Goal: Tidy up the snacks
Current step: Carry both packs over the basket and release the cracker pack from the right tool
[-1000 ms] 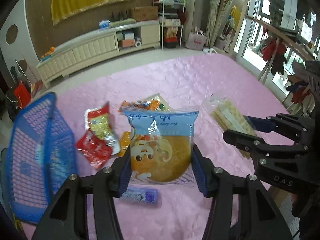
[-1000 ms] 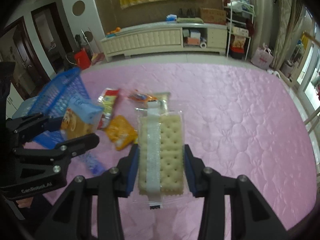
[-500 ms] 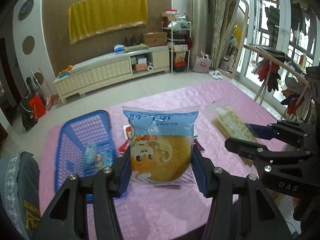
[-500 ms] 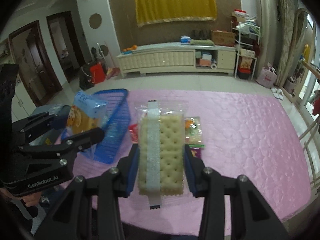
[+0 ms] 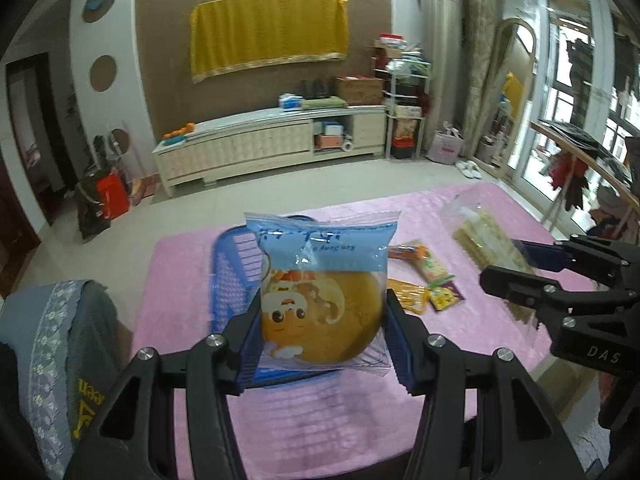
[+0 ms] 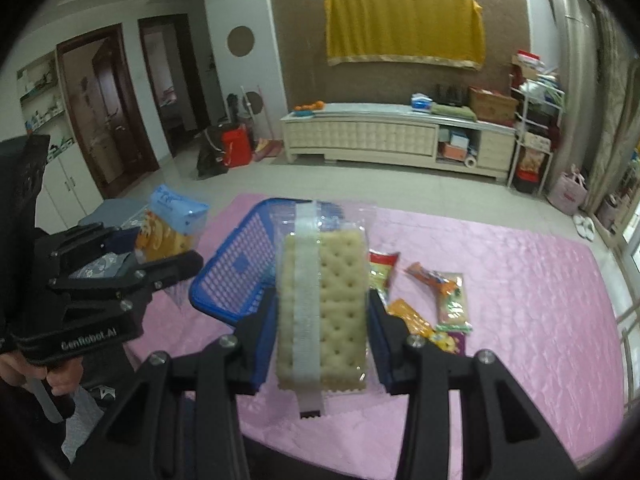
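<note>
Between my left hand-held gripper (image 5: 322, 334) pads sits a blue-topped clear bun packet (image 5: 322, 280), pinched upright; right hand-held gripper (image 6: 322, 338) pinches a clear-wrapped cracker pack (image 6: 322, 312), long axis away from me. Blue mesh plastic basket (image 6: 236, 276) lies ahead-left, nearer my left; other snacks stay on pink bed cover (image 6: 520, 280).

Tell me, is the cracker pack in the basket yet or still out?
Out. The right gripper holds the cracker pack in the air, short of the blue basket.
</note>
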